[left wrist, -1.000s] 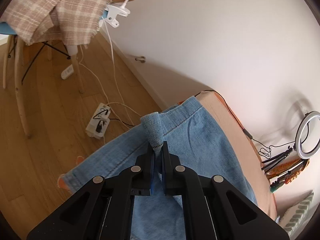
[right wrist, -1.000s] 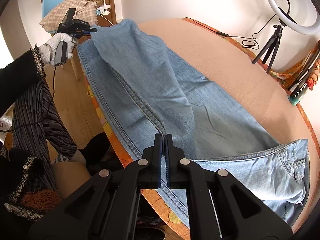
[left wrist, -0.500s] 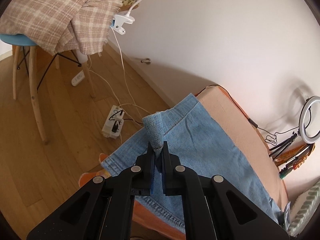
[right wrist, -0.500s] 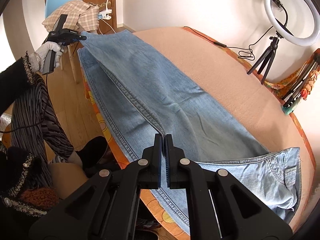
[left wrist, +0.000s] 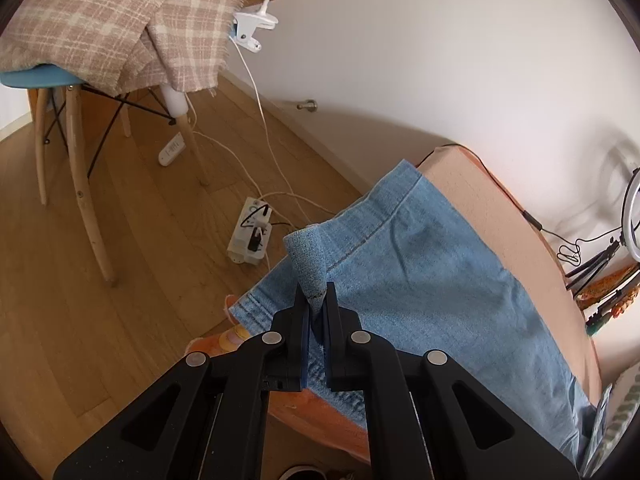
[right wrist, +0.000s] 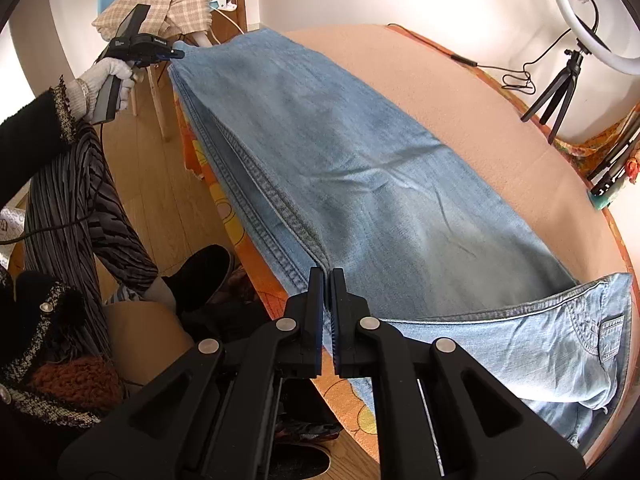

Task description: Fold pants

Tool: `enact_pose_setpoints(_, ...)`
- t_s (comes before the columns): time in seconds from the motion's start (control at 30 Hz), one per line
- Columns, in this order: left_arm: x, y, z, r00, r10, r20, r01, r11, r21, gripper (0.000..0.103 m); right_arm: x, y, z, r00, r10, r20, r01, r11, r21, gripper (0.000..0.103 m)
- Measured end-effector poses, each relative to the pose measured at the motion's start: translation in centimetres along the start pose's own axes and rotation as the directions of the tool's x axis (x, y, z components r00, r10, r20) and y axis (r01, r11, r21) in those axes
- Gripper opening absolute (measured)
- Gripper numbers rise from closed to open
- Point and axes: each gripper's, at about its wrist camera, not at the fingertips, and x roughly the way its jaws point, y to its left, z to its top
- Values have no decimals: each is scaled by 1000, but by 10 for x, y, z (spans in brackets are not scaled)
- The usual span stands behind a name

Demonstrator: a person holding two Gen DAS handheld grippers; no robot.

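Light blue jeans lie folded lengthwise, leg on leg, across a peach-covered table, waist at the right. In the left wrist view my left gripper is shut on a pinched-up fold at the hem end of the jeans, near the table's edge. The same left gripper shows far left in the right wrist view, held by a gloved hand. My right gripper is shut on the jeans' stitched seam edge at the crotch end, by the near table edge.
A blue chair draped with a plaid blanket stands on the wood floor, with a clip lamp, a power strip and cables. A ring light on a tripod stands at the back. The person's striped legs are beside the table.
The left gripper has brought the hem end down and inward over the table, so the raised legs now lie flatter. The right gripper has sunk slightly with the seam still held.
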Motion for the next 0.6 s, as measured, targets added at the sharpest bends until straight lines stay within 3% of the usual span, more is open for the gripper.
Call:
enact_pose_setpoints(0.13, -4, 5, -5, 1000, 11, -4, -11, 1000, -21, 10, 17, 0, -8, 999, 26, -48, -24, 999, 29, 4)
enact_pose_setpoints(0.23, -9, 1, 1, 999, 52, -4, -52, 999, 3, 14, 19, -5, -8, 998, 40, -52, -38, 998, 52, 4)
enact_pose_setpoints(0.33, -20, -1, 7, 999, 44, 24, -44, 999, 9, 15, 16, -15, -6, 998, 60, -37, -55, 992, 116, 5)
enact_pose_setpoints(0.43, -32, -11, 14, 999, 22, 50, -24, 999, 40, 16, 5, -24, -4, 997, 71, 12, -72, 980, 186, 12)
enact_pose_setpoints(0.5, -39, -24, 18, 998, -13, 56, 9, 997, 75, 16, -5, -28, -5, 997, 53, 49, -63, 971, 229, 30)
enact_pose_setpoints(0.6, -48, -55, 23, 994, -99, 55, 90, 986, 143, 29, -21, -37, -8, 994, 29, 109, -61, 951, 302, 38)
